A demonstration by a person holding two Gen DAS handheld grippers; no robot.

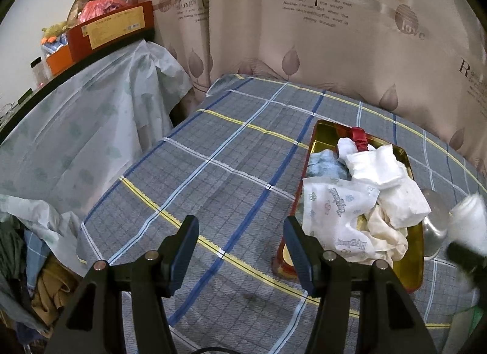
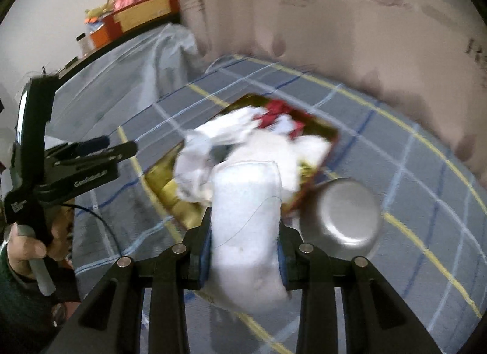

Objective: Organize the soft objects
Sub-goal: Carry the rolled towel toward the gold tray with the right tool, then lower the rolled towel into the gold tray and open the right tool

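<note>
A gold tray with red sides (image 1: pixel 316 138) (image 2: pixel 170 189) sits on the plaid bed and holds a pile of soft things: white packets (image 1: pixel 377 165), a printed tissue pack (image 1: pixel 334 201), a blue cloth (image 1: pixel 322 165), a red piece (image 1: pixel 359 138). My right gripper (image 2: pixel 245 250) is shut on a white soft pad (image 2: pixel 246 217) and holds it above the tray's near end. It shows blurred in the left wrist view (image 1: pixel 468 220). My left gripper (image 1: pixel 240 250) is open and empty over the bed, left of the tray; it also shows in the right wrist view (image 2: pixel 121 148).
A metal bowl (image 2: pixel 344 214) (image 1: pixel 435 226) lies beside the tray's right side. A covered shelf (image 1: pixel 91 128) with boxes (image 1: pixel 112 28) stands at the left. A patterned curtain (image 1: pixel 304 19) hangs behind the bed. Clothes (image 1: pixel 45 278) are piled at the lower left.
</note>
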